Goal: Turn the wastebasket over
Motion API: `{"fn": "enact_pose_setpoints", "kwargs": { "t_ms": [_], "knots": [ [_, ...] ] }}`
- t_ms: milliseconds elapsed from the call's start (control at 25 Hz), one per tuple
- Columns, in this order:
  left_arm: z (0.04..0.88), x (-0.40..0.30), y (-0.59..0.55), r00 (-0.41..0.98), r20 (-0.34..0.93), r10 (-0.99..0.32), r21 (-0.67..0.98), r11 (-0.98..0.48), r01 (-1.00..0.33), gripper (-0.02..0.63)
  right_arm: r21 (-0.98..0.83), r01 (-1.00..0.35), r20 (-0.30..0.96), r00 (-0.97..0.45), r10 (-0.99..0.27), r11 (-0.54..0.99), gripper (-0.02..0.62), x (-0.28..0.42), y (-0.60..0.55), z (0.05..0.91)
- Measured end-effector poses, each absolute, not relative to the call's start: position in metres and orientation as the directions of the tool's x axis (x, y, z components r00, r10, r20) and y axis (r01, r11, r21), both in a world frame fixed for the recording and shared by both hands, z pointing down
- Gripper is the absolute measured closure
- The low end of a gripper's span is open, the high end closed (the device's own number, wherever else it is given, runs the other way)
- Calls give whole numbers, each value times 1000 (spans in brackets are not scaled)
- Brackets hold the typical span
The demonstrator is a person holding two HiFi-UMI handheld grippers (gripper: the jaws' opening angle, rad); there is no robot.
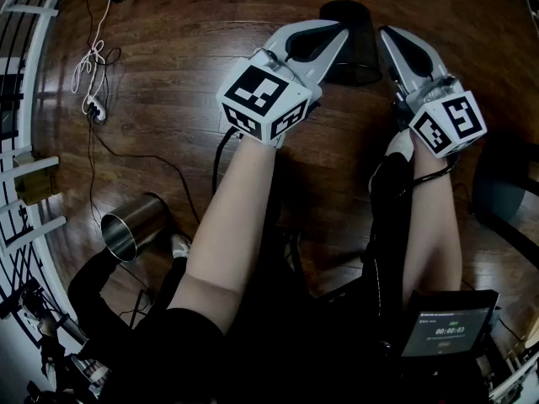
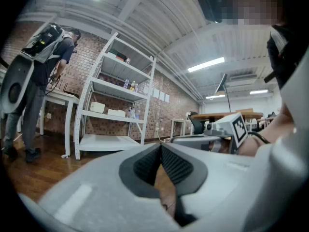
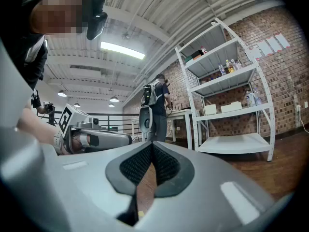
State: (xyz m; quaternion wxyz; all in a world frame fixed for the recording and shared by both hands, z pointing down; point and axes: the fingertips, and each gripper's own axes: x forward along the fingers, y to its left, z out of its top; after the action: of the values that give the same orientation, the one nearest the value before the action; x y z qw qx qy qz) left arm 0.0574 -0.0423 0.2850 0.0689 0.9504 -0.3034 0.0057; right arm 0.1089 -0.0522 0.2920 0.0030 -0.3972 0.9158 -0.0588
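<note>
A black wastebasket (image 1: 355, 47) stands on the wooden floor at the top middle of the head view, partly hidden behind my left gripper. My left gripper (image 1: 340, 29) is held level in front of it, its tip over the basket's left side, jaws together and empty. My right gripper (image 1: 386, 34) hangs just right of the basket, also shut on nothing. In the left gripper view the ribbed pads (image 2: 147, 164) meet at the tips, and the right gripper (image 2: 223, 129) shows beyond them. In the right gripper view the pads (image 3: 166, 164) likewise touch. Neither gripper view shows the basket.
A shiny steel bin (image 1: 135, 225) lies tilted on the floor at the left. Cables and a power strip (image 1: 94, 101) trail at the upper left beside a white railing (image 1: 25, 66). A white shelf rack (image 2: 116, 105) and a person with a backpack (image 2: 38, 76) stand farther off.
</note>
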Motion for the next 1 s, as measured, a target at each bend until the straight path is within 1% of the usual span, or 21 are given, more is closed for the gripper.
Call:
{"fn": "enact_pose_setpoints", "kwargs": {
  "t_ms": [280,560,720,1000],
  "knots": [
    [283,57,-64,825,67,-561,105,-818,-565,603,-87,-729,52,-684,-727,679,586,105,-74,287],
    [281,76,-108,839,72,-540,114,-831,-544,603,-72,-708,98,-706,-702,702,586,105,-114,302],
    [284,79,-128,845,85,-528,124,-836,-535,603,-55,-697,102,-717,-690,715,586,99,-136,301],
    [283,89,-175,839,86,-537,121,-831,-543,604,-47,-676,114,-735,-669,735,586,108,-180,310]
  ]
}}
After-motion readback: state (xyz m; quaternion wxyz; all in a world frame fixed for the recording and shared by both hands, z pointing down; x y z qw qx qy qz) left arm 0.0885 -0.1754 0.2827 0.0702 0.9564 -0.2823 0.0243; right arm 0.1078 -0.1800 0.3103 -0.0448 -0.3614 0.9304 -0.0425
